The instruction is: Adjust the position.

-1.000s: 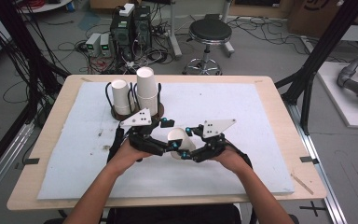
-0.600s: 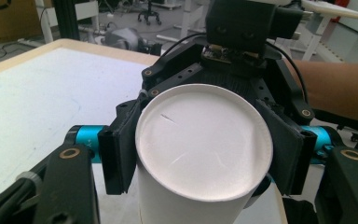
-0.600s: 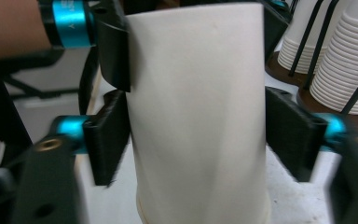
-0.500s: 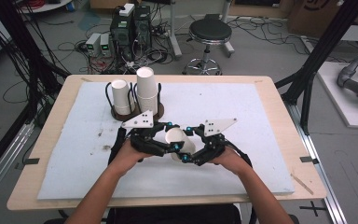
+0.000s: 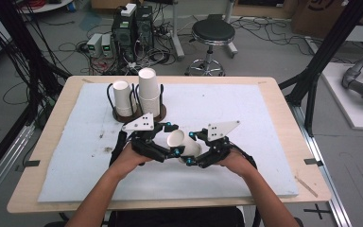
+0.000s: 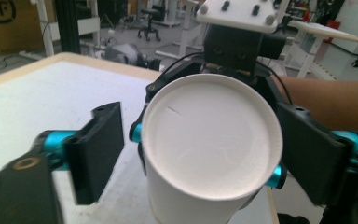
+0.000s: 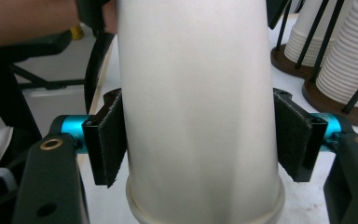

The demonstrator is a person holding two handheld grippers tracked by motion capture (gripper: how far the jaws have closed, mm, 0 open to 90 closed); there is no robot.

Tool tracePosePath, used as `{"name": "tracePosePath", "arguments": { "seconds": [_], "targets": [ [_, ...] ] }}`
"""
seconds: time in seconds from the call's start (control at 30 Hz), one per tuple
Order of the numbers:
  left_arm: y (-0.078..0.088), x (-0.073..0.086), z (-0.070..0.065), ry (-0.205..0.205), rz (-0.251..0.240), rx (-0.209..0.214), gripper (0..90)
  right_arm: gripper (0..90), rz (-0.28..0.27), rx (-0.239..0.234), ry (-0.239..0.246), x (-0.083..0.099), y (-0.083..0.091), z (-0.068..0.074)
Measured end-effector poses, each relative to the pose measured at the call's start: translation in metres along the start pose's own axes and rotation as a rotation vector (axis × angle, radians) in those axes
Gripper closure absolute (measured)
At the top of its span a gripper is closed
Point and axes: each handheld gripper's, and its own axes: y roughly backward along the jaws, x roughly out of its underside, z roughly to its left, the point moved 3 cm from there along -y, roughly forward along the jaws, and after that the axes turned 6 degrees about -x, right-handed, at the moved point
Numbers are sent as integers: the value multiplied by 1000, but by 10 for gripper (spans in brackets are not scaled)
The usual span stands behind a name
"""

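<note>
A white paper cup (image 5: pixel 182 142) lies tilted between both grippers above the middle of the white mat. My right gripper (image 5: pixel 190 148) is shut on the cup's side wall (image 7: pixel 198 93). Both of its pads (image 7: pixel 114 140) press on the cup, and its jaws have just been closing on it. My left gripper (image 5: pixel 171 139) stands open around the cup's base (image 6: pixel 209 140). Its jaws have just been opening, and a gap shows between its left pad (image 6: pixel 100 144) and the cup.
Two wire-framed brown holders stand at the back left of the mat: one with a single stack of cups (image 5: pixel 123 97), one with a taller stack (image 5: pixel 149 90). The same stacks (image 7: pixel 349 60) are close on the right in the right gripper view. A wooden table edge (image 5: pixel 283 94) frames the mat.
Both hands and the cup stay in the same spot; no clear shift shows in the high view.
</note>
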Motion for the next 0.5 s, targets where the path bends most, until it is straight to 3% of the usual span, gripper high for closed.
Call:
{"name": "tracePosePath", "arguments": {
  "seconds": [0.17, 0.23, 0.27, 0.3, 0.37, 0.43, 0.5],
  "targets": [
    [-5, 4, -2, -22, 41, 35, 179, 286, 19, -23, 0, 1, -1, 1],
    [-4, 5, -3, -35, 38, 72, 249, 290, 17, -37, 1, 0, -1, 3],
    [-4, 4, -3, -46, 35, 78, 320, 290, 18, -35, -2, 1, -1, 3],
    [-4, 4, -2, -47, 36, 77, 336, 294, 18, -40, -10, 1, 0, 2],
    [-4, 4, -1, -36, 23, 81, 336, 272, 13, -35, -23, 1, 1, 2],
    [-2, 3, 1, -27, -4, 75, 339, 166, 1, -11, -40, 1, 1, 2],
    [2, 1, 2, -4, -44, 80, 343, 164, -13, -11, -42, 1, 1, 3]
  ]
}}
